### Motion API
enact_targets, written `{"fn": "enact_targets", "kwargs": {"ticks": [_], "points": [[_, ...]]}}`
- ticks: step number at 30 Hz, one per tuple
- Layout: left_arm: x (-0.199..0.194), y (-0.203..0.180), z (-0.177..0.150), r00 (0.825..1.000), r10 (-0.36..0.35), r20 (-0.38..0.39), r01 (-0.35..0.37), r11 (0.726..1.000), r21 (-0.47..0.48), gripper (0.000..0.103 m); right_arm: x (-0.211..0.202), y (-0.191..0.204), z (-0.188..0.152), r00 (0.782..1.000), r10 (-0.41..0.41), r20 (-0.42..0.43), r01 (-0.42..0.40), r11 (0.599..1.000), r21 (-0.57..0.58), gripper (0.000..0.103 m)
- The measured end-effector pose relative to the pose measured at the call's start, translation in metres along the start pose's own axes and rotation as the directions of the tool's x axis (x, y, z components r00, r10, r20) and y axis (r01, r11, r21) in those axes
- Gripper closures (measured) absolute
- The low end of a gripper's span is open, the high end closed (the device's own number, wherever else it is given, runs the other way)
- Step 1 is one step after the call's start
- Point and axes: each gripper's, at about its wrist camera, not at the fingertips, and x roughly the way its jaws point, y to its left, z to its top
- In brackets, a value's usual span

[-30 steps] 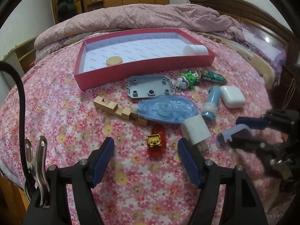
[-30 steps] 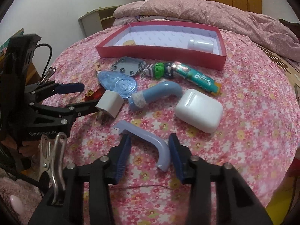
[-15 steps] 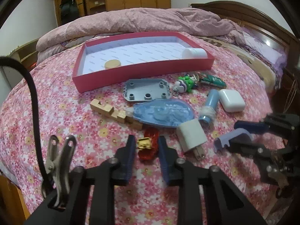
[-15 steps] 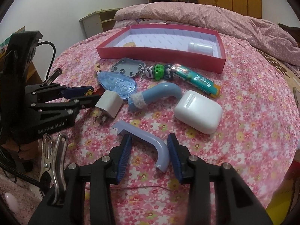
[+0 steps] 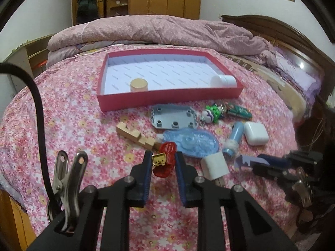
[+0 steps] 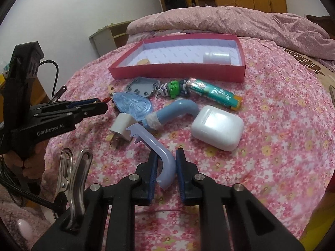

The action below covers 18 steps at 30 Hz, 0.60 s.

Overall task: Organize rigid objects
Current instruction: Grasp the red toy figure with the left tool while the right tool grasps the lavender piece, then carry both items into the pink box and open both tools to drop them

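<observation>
My left gripper [image 5: 163,156] is shut on a small red toy car [image 5: 167,152] with a gold front, held just above the flowered bedspread. My right gripper [image 6: 166,156] has its jaws closing on the bent end of a lavender curved handle [image 6: 161,150], and both pads touch it. The handle's toothed end reaches over the white charger [image 6: 122,126]. In the left wrist view the right gripper [image 5: 261,163] shows at the right with the handle [image 5: 240,160]. A red tray [image 5: 167,98] lies beyond, holding a wooden disc [image 5: 138,84] and a white cylinder [image 5: 223,81].
Between the grippers and the tray lie a grey studded plate [image 5: 173,118], a notched wooden block [image 5: 136,136], a blue tape dispenser [image 5: 190,143], a blue tube [image 5: 235,138], a white earbud case [image 5: 255,132], a green figure [image 5: 212,113] and a green lighter [image 6: 215,94]. A rumpled quilt [image 5: 167,31] lies behind the tray.
My left jaws went from wide open to shut on the red toy car and rose a little with it. My right jaws narrowed onto the lavender handle, which tilted toward the charger.
</observation>
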Motion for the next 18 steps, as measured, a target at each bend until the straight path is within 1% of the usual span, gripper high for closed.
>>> {"fn": "enact_targets", "kwargs": {"ticks": [5,8,14,18], "points": [[-0.002,0.006,0.006,1.000,0.019,0.008,-0.019,1.000,-0.021,0.081,-0.002,-0.004,0.001,1.000,0.021,0.009,-0.021,1.000,0.023,0.084],[-0.002,0.008,0.013,1.000,0.019,0.003,-0.019,0.999,-0.029,0.081,-0.005,-0.008,0.004,0.998,0.053,0.018,-0.053,0.997,0.050,0.084],[0.002,0.012,0.033,1.000,0.002,0.003,-0.001,0.999,-0.048,0.081,-0.013,-0.018,0.020,0.996,0.072,0.060,-0.076,0.995,0.061,0.084],[0.008,0.013,0.048,1.000,0.007,0.005,-0.007,0.999,-0.047,0.081,-0.013,-0.026,0.035,0.992,0.096,0.079,-0.102,0.991,0.083,0.084]]}}
